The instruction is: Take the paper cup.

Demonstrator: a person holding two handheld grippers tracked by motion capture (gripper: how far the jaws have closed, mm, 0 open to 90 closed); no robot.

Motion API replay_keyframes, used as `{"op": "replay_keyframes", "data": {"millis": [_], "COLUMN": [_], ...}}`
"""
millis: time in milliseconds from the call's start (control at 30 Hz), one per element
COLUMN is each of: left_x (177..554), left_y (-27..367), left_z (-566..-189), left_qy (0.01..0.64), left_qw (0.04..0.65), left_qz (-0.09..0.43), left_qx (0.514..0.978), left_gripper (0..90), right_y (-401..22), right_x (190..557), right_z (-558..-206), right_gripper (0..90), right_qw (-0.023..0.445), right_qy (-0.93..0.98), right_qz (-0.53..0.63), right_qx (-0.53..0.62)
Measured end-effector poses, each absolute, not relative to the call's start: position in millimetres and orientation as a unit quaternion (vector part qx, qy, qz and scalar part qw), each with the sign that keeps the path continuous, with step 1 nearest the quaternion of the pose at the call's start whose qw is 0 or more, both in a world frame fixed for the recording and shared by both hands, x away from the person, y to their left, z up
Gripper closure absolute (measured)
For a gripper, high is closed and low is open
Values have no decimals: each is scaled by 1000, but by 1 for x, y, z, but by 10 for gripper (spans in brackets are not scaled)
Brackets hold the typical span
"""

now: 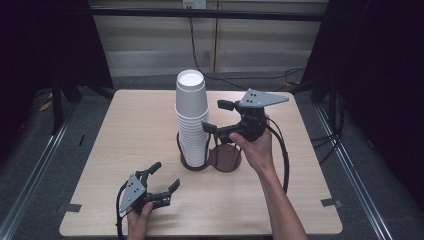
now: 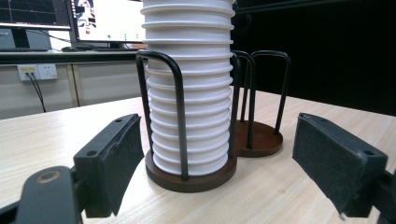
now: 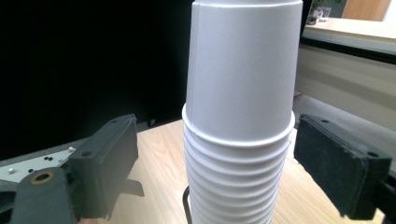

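On light wooden table (image 1: 140, 125), cup stack (image 1: 192, 120); dark curtains around

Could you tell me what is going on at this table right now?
A person holds a gripper in each hand over a wooden table. A tall stack of white paper cups stands upside down in one ring of a dark two-ring holder; the other ring is empty. The right gripper is open, its jaws on either side of the stack near the top, not gripping. The left gripper rests low and open, facing the holder.
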State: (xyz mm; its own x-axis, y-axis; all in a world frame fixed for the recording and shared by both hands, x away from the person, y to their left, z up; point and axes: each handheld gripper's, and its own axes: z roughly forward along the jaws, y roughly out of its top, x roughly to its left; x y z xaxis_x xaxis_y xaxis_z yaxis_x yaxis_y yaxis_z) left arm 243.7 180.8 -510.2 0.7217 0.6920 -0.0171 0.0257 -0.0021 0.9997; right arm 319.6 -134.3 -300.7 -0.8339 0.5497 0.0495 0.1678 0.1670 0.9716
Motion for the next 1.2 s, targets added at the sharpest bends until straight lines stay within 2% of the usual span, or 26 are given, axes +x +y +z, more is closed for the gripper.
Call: {"op": "replay_keyframes", "data": {"millis": [367,467,933,1200], "left_x": [244,244,244,244], "left_y": [181,181,181,181], "left_z": [-510,-510,-510,-510], "left_qy": [270,271,270,269], "left_qw": [652,653,653,652], "left_qz": [255,255,255,255], "left_qx": [661,660,660,662], "left_gripper": [158,158,158,158], "right_y": [-121,-119,-113,-104], "right_x": [342,346,364,372], "right_z": [-280,-276,-251,-249], "right_gripper": [137,168,149,142], "right_qw": [150,146,127,115], "right_qy": [778,779,799,815], "right_qz": [563,563,540,521], "right_qx": [237,235,233,226]}}
